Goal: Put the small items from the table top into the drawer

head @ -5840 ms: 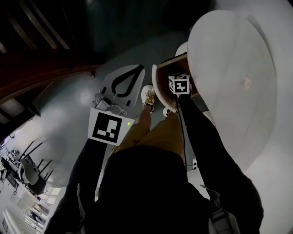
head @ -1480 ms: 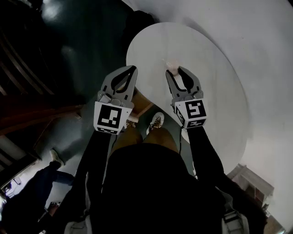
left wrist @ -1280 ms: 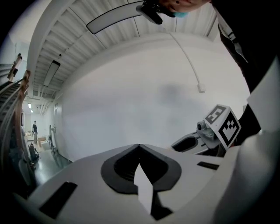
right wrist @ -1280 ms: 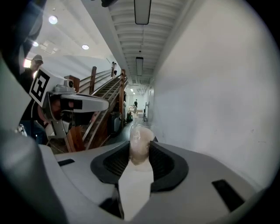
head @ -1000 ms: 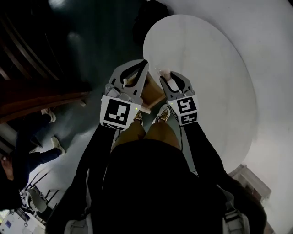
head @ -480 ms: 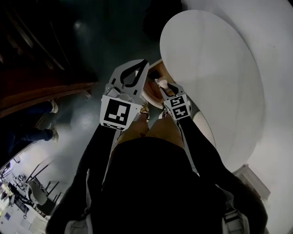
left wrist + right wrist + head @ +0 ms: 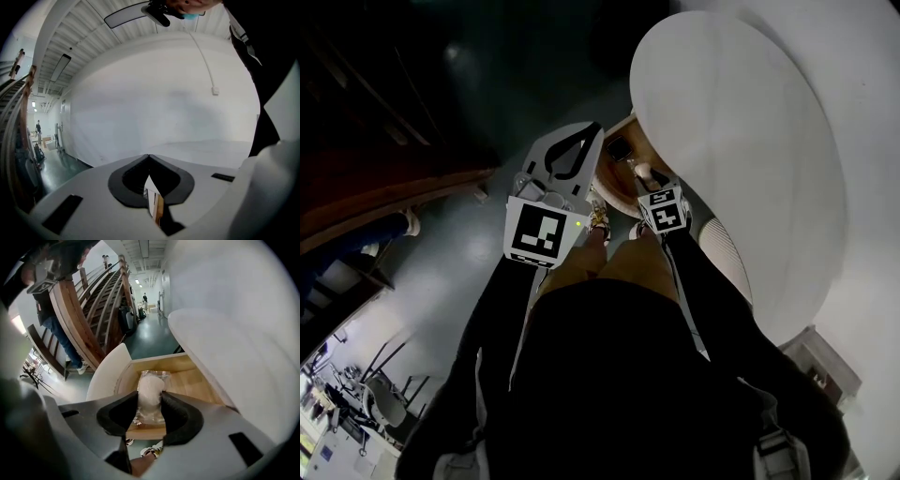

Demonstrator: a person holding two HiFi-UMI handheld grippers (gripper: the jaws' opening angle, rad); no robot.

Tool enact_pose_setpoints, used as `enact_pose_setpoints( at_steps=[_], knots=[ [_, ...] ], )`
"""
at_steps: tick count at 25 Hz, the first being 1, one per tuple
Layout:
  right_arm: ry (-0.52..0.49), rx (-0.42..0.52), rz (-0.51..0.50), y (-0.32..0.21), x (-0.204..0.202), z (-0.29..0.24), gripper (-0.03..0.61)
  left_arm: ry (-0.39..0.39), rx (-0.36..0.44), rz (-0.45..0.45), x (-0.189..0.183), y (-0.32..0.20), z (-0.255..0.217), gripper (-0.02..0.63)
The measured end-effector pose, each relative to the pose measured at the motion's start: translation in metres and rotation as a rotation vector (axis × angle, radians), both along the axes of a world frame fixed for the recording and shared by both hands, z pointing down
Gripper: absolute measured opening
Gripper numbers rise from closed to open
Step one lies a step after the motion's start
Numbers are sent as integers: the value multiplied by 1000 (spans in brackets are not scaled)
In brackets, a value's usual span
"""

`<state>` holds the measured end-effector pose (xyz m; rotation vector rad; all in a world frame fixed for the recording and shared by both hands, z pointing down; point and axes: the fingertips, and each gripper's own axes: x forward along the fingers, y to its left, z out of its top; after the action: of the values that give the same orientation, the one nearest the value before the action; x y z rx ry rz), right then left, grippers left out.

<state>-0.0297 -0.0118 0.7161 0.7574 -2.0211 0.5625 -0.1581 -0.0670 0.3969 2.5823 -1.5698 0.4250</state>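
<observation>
My right gripper (image 7: 637,171) hangs over the open wooden drawer (image 7: 612,184) under the white round table (image 7: 741,141). It holds a white item in a clear plastic packet (image 7: 643,173). In the right gripper view the packet (image 7: 150,389) stands between the jaws of the right gripper (image 7: 150,405), above the drawer floor (image 7: 197,379). Both pads touch it, though the jaws have just been opening a little. A small dark item (image 7: 619,147) lies in the drawer. My left gripper (image 7: 594,127) is beside the drawer's left side, shut and empty; its tips (image 7: 149,157) meet.
The drawer's white front panel (image 7: 105,376) curves at its left. The table's edge (image 7: 220,348) overhangs the drawer on the right. A wooden staircase (image 7: 96,305) and a standing person (image 7: 51,324) are beyond. The person's shoes (image 7: 600,218) are below the drawer.
My right gripper has come down off the table top with the packet and tipped downward over the open drawer. My left gripper has shifted slightly beside the drawer.
</observation>
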Motion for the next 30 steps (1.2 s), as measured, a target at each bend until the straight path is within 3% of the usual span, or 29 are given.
enact_pose_setpoints(
  at_steps=[5,8,19,25,30],
  knots=[
    [25,-3,15,5,0,5,196,1,2,0,-4,1,2,14],
    [22,-4,42,5,1,7,268,5,-3,0,-6,3,4,14],
    [7,2,27,7,0,-1,275,12,4,8,-2,2,3,14],
    [-59,101,-4,4,-12,-29,275,23,12,15,0,3,1,14],
    [-148,184,-12,0,-30,-82,275,29,28,44,9,0,-6,14]
  ],
)
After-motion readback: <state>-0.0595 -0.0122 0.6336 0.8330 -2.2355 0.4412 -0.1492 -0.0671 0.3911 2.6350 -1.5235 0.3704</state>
